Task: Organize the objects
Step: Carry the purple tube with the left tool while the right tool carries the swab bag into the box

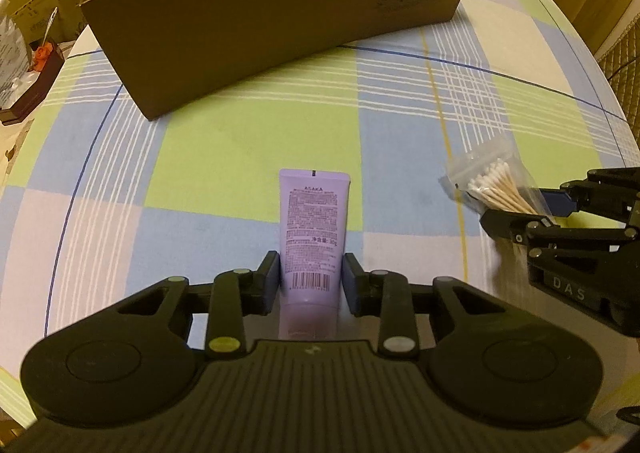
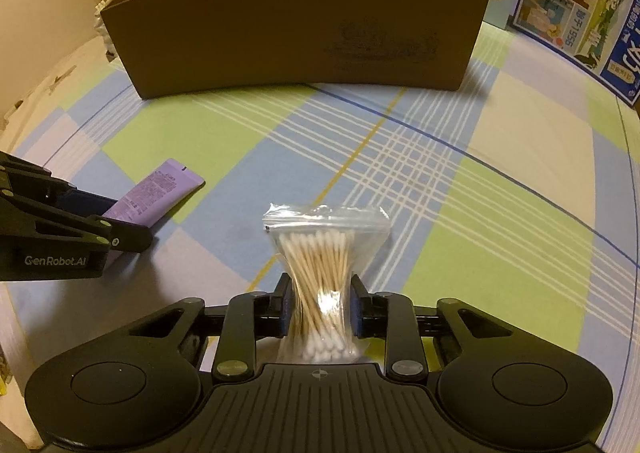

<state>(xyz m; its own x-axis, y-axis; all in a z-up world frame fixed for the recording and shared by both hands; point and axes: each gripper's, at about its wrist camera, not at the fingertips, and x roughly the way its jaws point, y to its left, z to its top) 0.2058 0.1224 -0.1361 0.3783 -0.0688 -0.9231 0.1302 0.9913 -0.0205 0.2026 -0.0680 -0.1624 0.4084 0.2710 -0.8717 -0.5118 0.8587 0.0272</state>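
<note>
A purple cosmetic tube (image 1: 314, 213) lies lengthwise on the checked tablecloth (image 1: 240, 141), its lower part between the fingers of my left gripper (image 1: 311, 259), whose pads press both sides. A clear zip bag of cotton swabs (image 2: 320, 253) is pinched into an hourglass shape by my right gripper (image 2: 320, 281). In the left wrist view the swab bag (image 1: 492, 189) and the right gripper (image 1: 520, 209) sit at the right edge. The right wrist view has the tube (image 2: 160, 193) and the left gripper (image 2: 128, 219) at its left. An open brown cardboard box (image 1: 280, 13) (image 2: 296, 37) stands ahead of both.
Stacked cartons and clutter (image 1: 24, 13) sit off the table's left side. A blue printed carton (image 2: 580, 13) stands at the back right, and a wicker chair back (image 1: 624, 53) at the far right. Bare cloth (image 2: 400, 153) lies between the grippers and the box.
</note>
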